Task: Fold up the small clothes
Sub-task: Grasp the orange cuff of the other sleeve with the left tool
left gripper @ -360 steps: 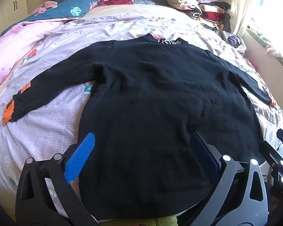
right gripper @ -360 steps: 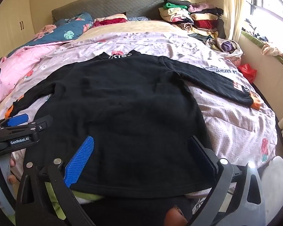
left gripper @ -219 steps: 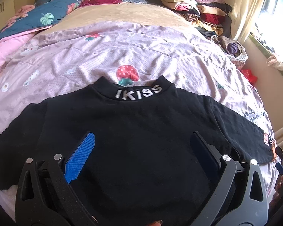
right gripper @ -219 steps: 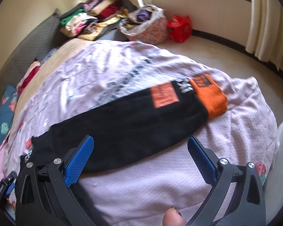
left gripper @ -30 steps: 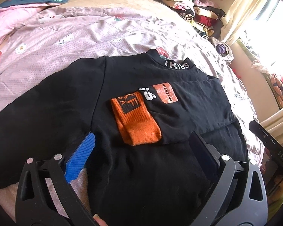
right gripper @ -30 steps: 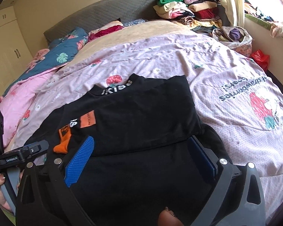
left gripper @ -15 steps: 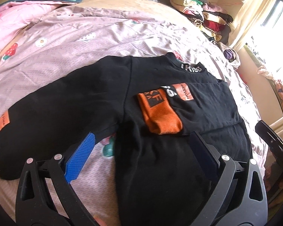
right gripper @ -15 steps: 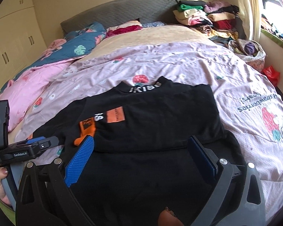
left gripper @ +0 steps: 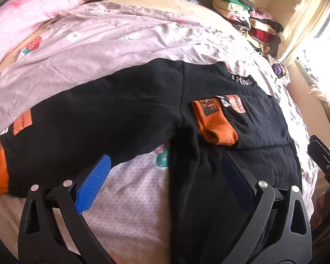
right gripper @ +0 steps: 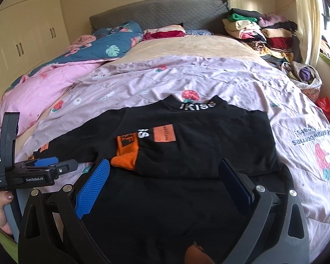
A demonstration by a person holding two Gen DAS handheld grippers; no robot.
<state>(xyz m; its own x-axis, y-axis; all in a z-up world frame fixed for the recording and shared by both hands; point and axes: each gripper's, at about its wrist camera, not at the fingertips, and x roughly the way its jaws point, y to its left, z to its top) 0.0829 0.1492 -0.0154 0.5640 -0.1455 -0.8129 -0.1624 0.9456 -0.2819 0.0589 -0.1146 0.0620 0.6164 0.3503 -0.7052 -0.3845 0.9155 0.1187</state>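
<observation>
the left sleeve (left gripper: 81, 118) lies spread toward the bed's (left gripper: 103, 46) left edge, unfolded, likely next. the left gripper (left gripper: 165, 173) hovers above its armpit, jaws wide, empty. the black top (right gripper: 187, 145) lies mid-bed, right sleeve (right gripper: 204, 145) folded across the chest; collar reads "ikiss". the right gripper (right gripper: 165, 178) hangs wide over the hem, empty.

Your black long-sleeved top (right gripper: 198, 154) lies flat, spreading out ahead of both sets of jaws, white "IKISS" lettering on its collar (right gripper: 197, 106) at the far end. One sleeve is folded across the chest, its orange cuff (left gripper: 215, 124) just beyond your left jaws. The other sleeve (left gripper: 88, 114) stretches out to the left, unfolded, ending in an orange cuff.
</observation>
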